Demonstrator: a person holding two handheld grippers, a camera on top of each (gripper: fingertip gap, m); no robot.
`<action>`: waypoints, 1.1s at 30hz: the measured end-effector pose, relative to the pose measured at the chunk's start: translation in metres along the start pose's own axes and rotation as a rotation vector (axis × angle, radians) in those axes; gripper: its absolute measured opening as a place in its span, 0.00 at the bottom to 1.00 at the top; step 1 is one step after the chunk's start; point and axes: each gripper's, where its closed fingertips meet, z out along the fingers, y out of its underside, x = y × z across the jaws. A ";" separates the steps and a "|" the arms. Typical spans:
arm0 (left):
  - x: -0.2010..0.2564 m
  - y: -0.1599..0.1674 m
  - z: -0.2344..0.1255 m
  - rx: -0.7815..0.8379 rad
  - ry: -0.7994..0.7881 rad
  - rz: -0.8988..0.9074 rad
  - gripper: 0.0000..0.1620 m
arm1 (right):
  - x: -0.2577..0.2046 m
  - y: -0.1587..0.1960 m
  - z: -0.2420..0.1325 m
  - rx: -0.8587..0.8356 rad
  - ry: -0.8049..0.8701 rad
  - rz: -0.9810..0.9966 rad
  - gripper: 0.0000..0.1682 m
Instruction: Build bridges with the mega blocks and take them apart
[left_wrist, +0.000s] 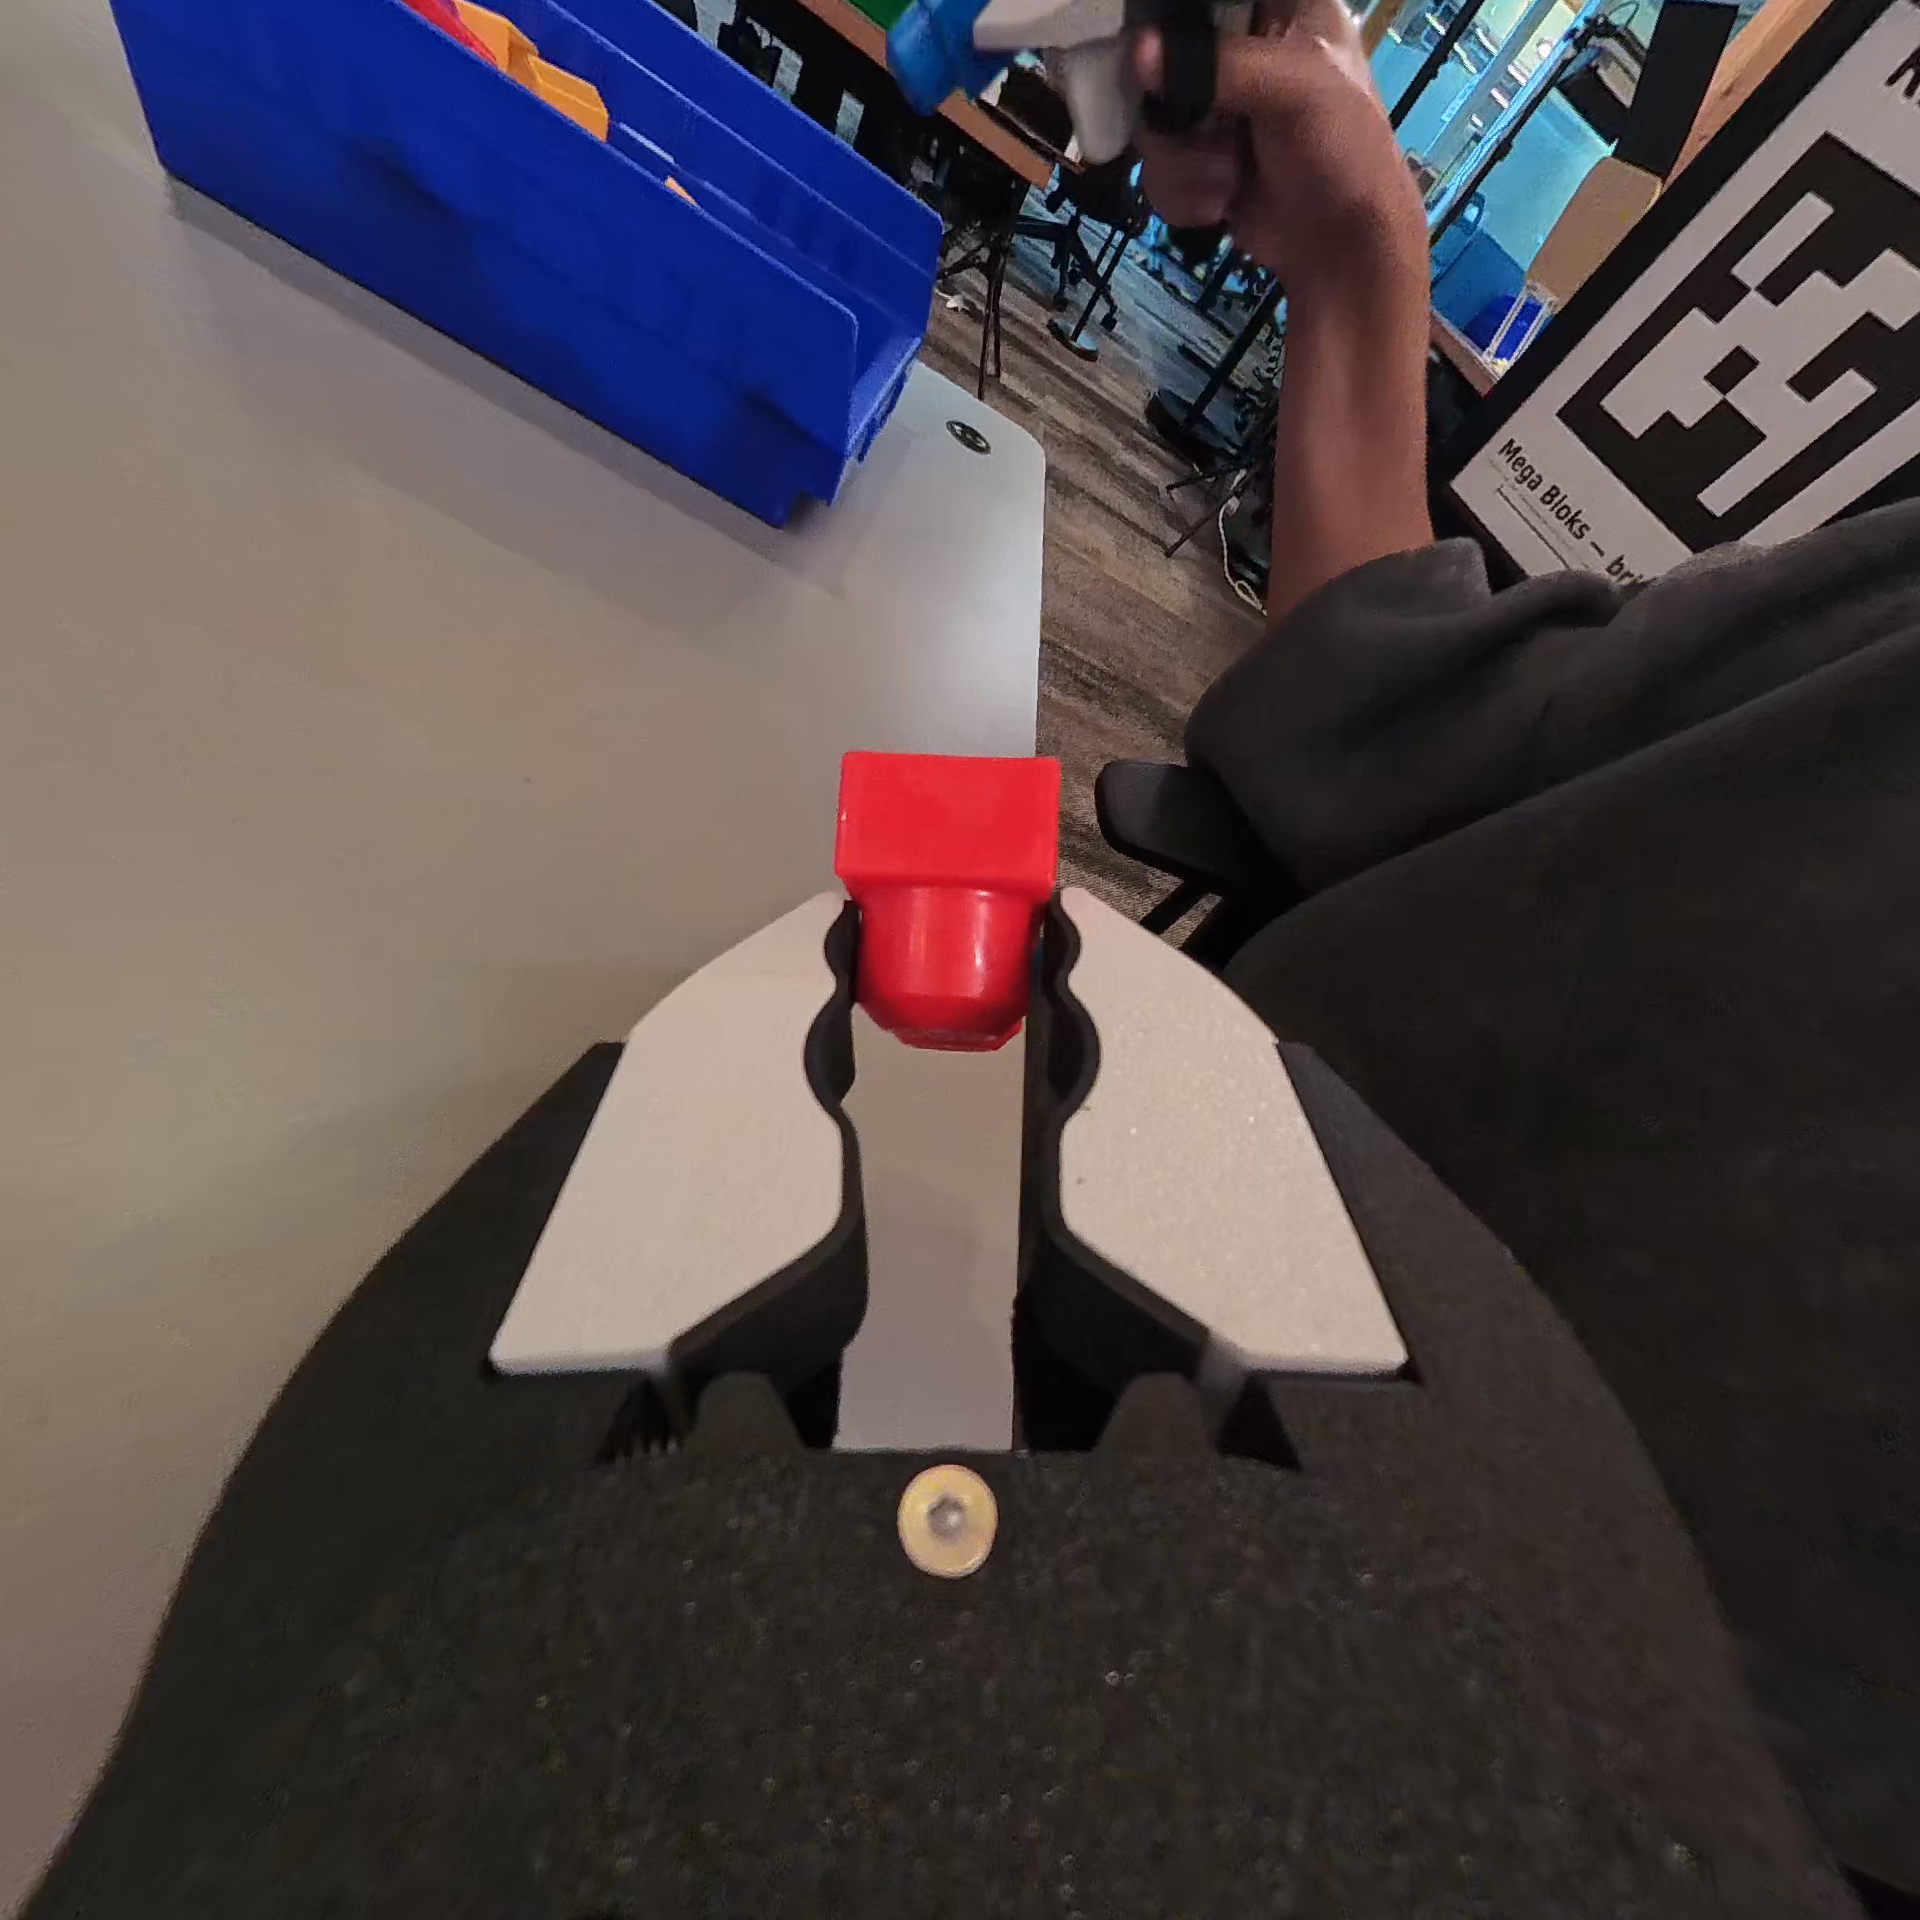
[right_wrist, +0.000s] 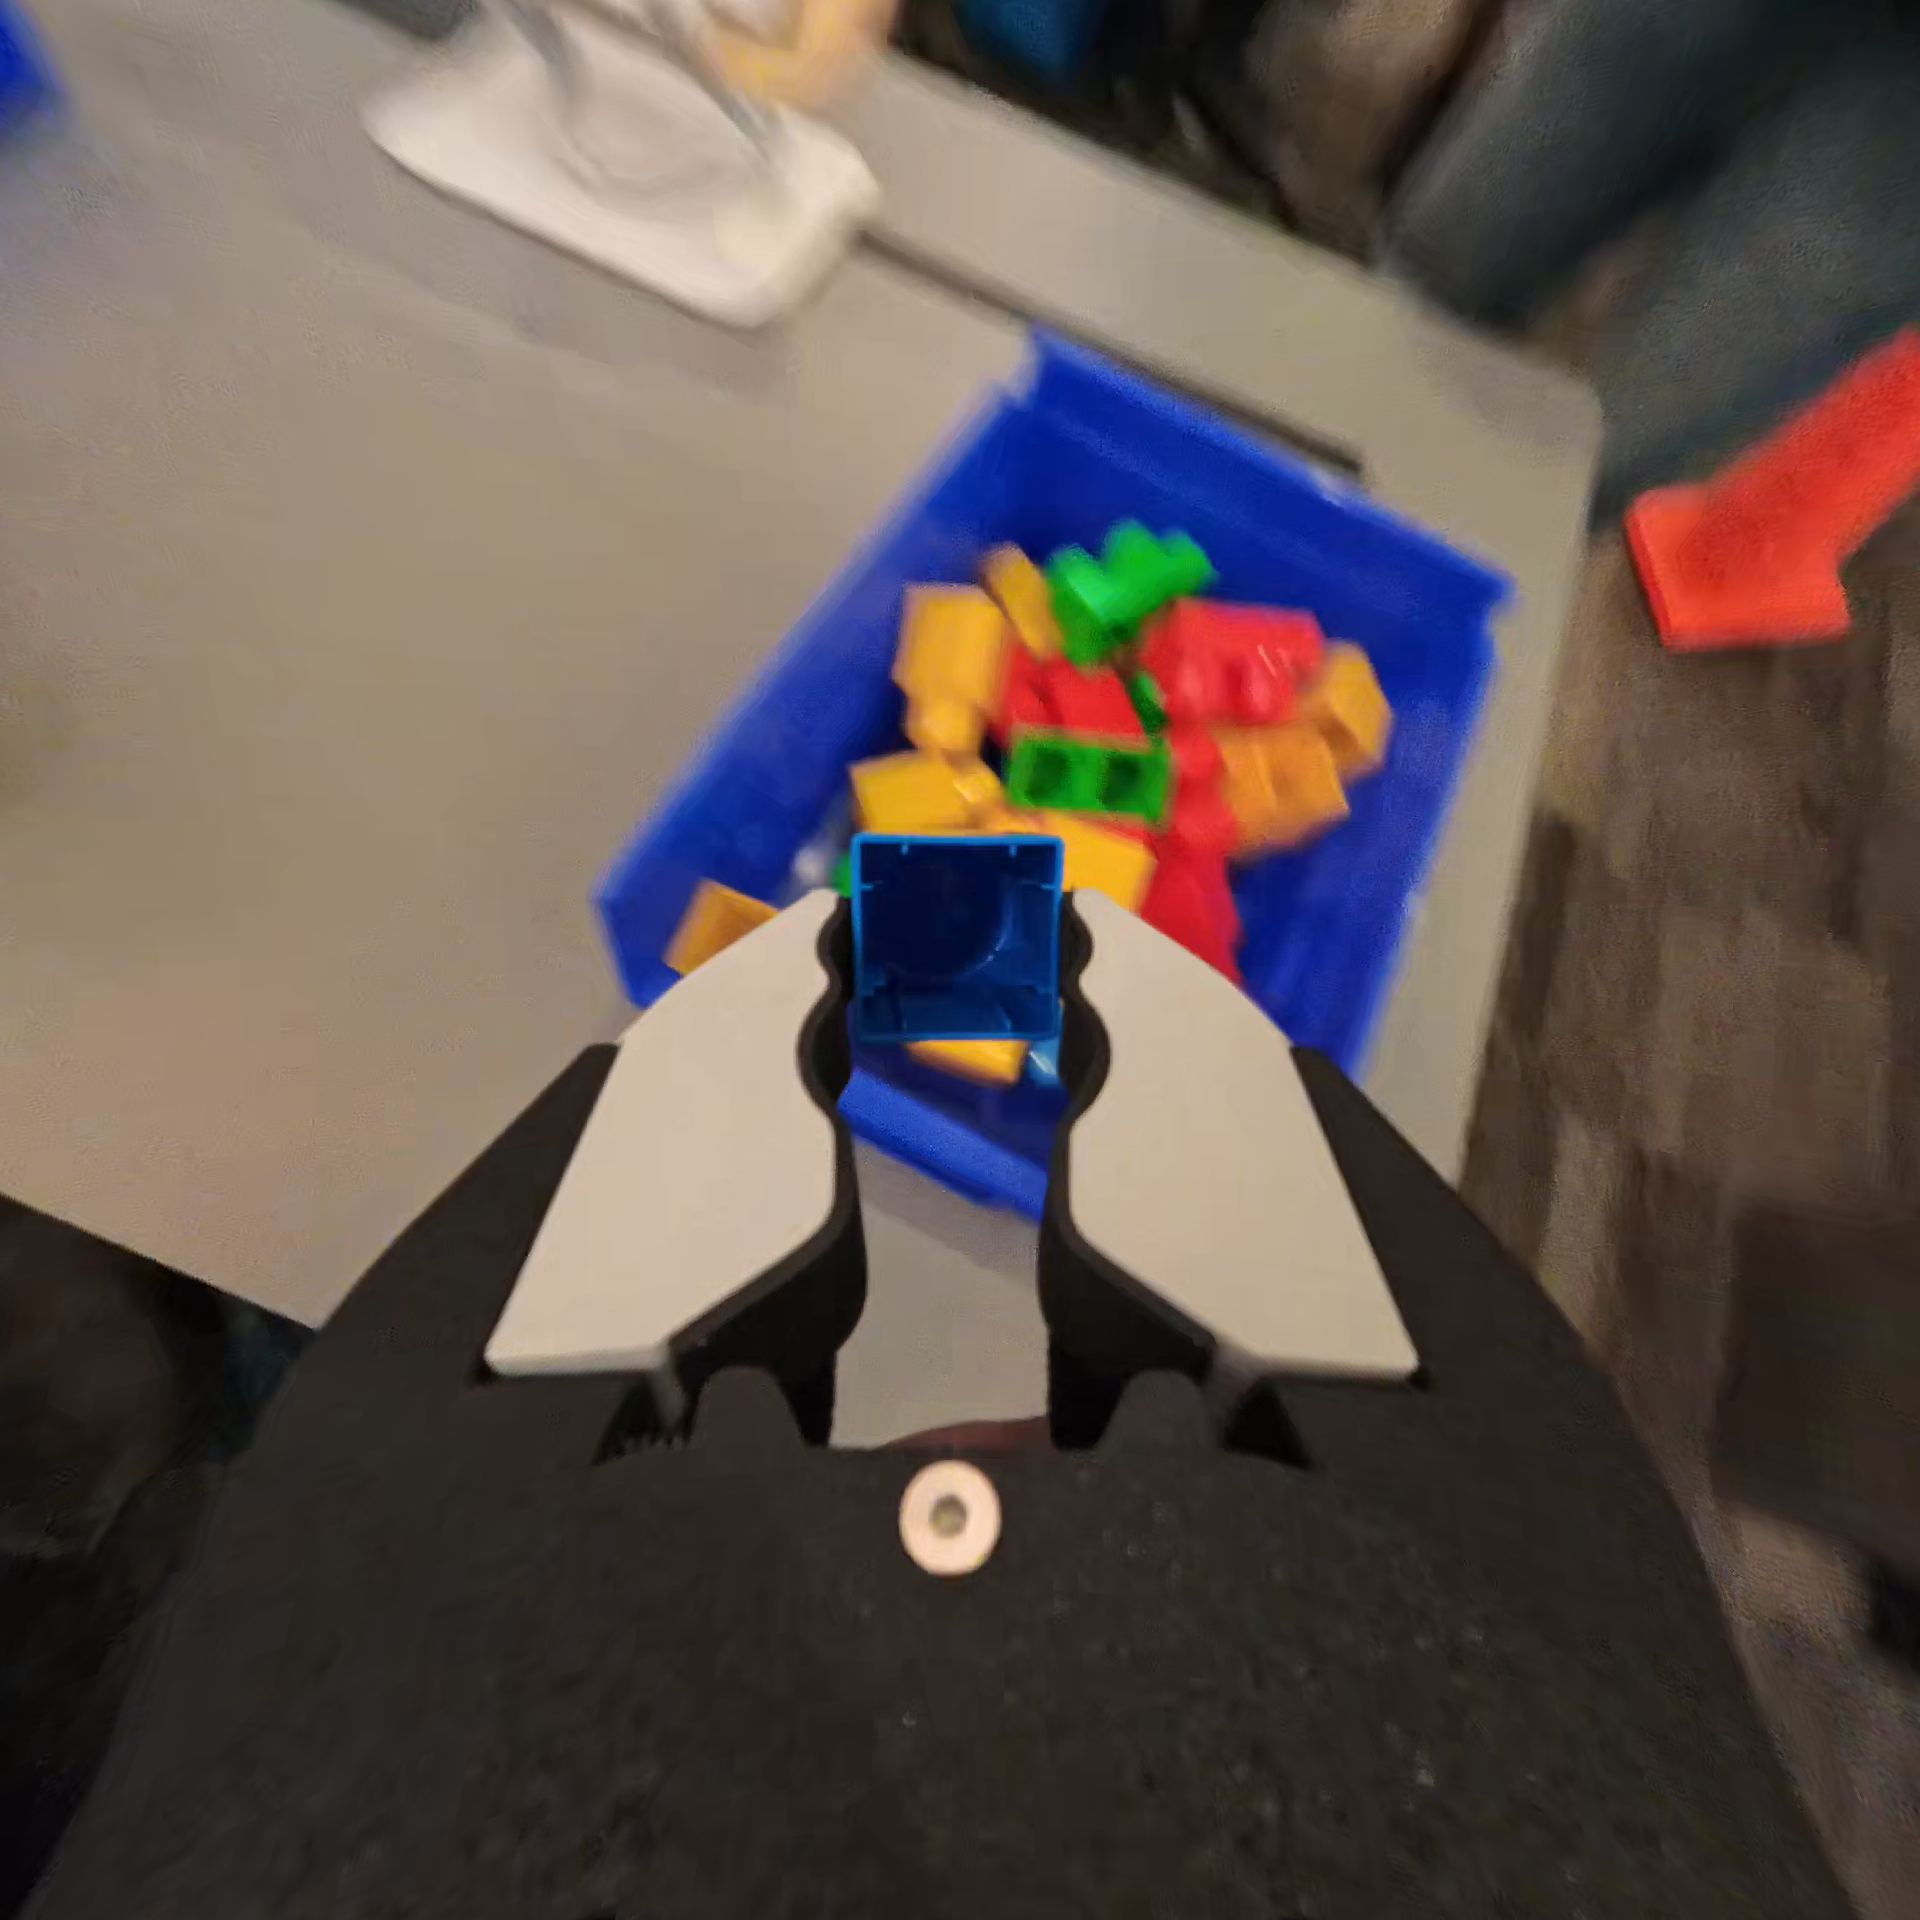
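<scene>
Both grippers loaded, blocks could slip

Left gripper (left_wrist: 948, 961) pinches the red block (left_wrist: 945, 831) by its stud only; right gripper (right_wrist: 956, 956) clamps the blue block (right_wrist: 956, 940) above the bin (right_wrist: 1382, 935) — might twist loose.

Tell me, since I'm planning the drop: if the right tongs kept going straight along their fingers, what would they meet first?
Probably the loose blocks piled in the blue bin. The right tongs, shut on a blue block, point down at it, though blur leaves depth unclear.
</scene>
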 end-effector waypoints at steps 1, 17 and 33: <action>-0.001 0.000 0.000 0.001 0.001 -0.006 0.20 | 0.016 0.013 0.003 -0.078 0.026 0.031 0.22; 0.008 0.001 0.001 -0.027 -0.017 0.032 0.21 | 0.057 0.122 0.075 -0.878 0.097 -0.127 0.22; -0.026 0.010 -0.001 -0.190 -0.256 0.045 0.20 | -0.077 0.003 0.046 0.251 0.228 0.077 0.26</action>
